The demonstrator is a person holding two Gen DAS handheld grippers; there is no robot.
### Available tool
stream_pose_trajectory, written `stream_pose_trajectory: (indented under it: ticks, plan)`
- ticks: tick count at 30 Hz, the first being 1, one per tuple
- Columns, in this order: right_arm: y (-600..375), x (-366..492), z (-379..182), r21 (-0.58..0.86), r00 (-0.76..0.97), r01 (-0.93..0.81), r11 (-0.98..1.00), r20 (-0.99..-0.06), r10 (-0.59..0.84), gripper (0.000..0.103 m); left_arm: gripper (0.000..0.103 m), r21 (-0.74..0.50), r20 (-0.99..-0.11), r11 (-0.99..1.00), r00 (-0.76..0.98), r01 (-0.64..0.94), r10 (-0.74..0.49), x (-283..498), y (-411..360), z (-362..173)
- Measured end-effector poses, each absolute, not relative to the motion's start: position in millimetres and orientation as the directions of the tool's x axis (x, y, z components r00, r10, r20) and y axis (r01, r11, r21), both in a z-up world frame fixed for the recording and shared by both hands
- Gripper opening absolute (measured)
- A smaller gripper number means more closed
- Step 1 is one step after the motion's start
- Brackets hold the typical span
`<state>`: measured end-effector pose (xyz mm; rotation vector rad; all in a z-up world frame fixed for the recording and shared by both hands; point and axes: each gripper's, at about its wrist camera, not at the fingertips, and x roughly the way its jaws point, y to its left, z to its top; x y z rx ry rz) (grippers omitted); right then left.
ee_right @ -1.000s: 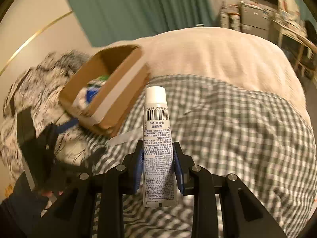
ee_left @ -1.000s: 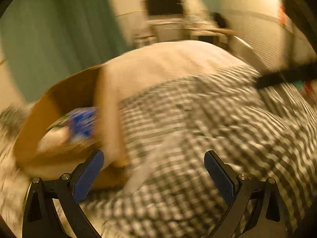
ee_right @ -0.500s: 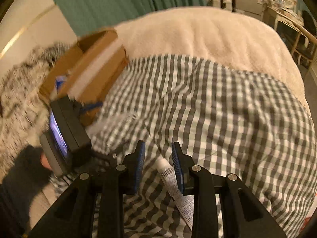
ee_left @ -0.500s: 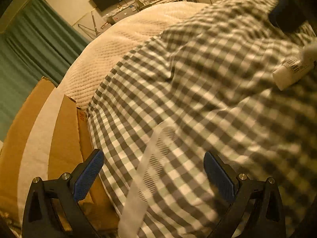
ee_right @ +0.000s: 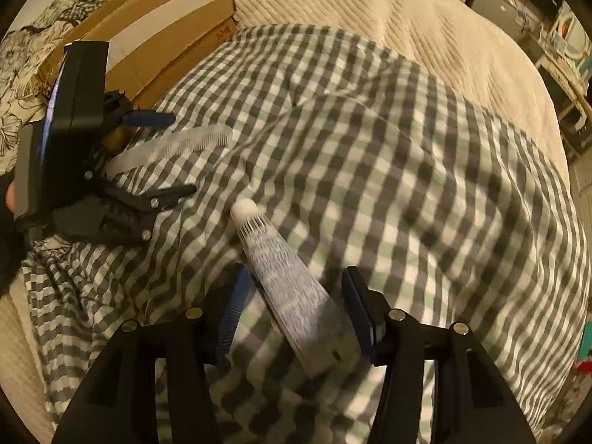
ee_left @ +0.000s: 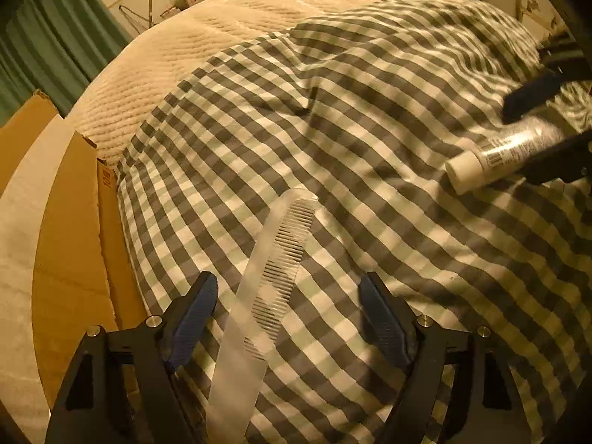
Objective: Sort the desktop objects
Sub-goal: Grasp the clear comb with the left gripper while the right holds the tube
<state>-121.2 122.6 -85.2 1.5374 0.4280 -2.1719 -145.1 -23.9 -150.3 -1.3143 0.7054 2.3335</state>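
Observation:
A translucent white comb (ee_left: 266,281) lies on the checked blanket (ee_left: 370,118), between the open fingers of my left gripper (ee_left: 286,307); it also shows in the right wrist view (ee_right: 174,146). A white tube (ee_right: 285,270) with a white cap lies on the blanket between the open fingers of my right gripper (ee_right: 296,307), which stand apart from it. The tube (ee_left: 499,151) and the right gripper (ee_left: 544,125) show at the right of the left wrist view. The left gripper (ee_right: 162,155) shows at the left of the right wrist view.
A cardboard box (ee_left: 70,229) stands at the left edge of the blanket, also in the right wrist view (ee_right: 162,33). A cream quilt (ee_left: 207,37) covers the far side of the bed. Furniture stands beyond it.
My right gripper let go of the tube, which now lies on the blanket, and opened wider. My left gripper swung from the box and closed in around the comb.

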Motion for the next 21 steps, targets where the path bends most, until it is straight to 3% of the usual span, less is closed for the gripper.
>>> stream_pose_trajectory:
  ticks: [1, 3, 6, 7, 8, 9, 12, 20, 21]
  plan:
    - [120.3, -122.2, -86.7, -0.001, -0.290, 0.527, -0.850, -0.940, -0.179, 0.052, 0.081, 0.245, -0.862, -0.809, -0.502, -0.534, 0.070, -144.4, -24.0, -150.0]
    - [112.4, -125.8, -93.4, 0.000, -0.306, 0.537, -0.844, -0.932, -0.195, 0.052, 0.057, 0.228, -0.858, -0.825, -0.507, -0.517, 0.081, -145.0, -26.5, -149.1]
    - [105.3, -126.4, -99.5, 0.012, -0.301, 0.547, -0.837, -0.930, -0.211, 0.052, 0.035, 0.199, -0.866, -0.844, -0.492, -0.499, 0.086, -149.6, -27.9, -151.0]
    - [103.7, -125.7, -101.0, -0.001, -0.308, 0.547, -0.837, -0.930, -0.200, 0.050, 0.031, 0.206, -0.865, -0.845, -0.496, -0.494, 0.079, -148.8, -27.2, -150.5]
    - [102.1, -124.7, -101.5, -0.014, -0.317, 0.546, -0.838, -0.929, -0.191, 0.040, 0.028, 0.214, -0.862, -0.846, -0.501, -0.489, 0.071, -147.3, -26.1, -149.5]
    - [101.4, -122.7, -99.9, -0.023, -0.329, 0.546, -0.838, -0.925, -0.189, 0.031, 0.026, 0.229, -0.859, -0.843, -0.508, -0.486, 0.059, -145.0, -24.2, -148.5]
    - [98.9, -117.2, -94.2, -0.031, -0.350, 0.558, -0.830, -0.915, -0.202, 0.024, 0.022, 0.270, -0.851, -0.837, -0.525, -0.475, 0.024, -138.8, -22.1, -147.2]
    - [100.1, -112.1, -73.7, -0.025, -0.409, 0.532, -0.846, -0.883, -0.231, 0.024, 0.022, 0.316, -0.829, -0.832, -0.559, -0.455, -0.008, -128.8, -16.5, -137.0]
    - [99.3, -112.6, -70.8, -0.027, -0.419, 0.530, -0.848, -0.877, -0.234, 0.024, 0.018, 0.318, -0.827, -0.832, -0.563, -0.454, -0.009, -123.8, -15.3, -135.1]
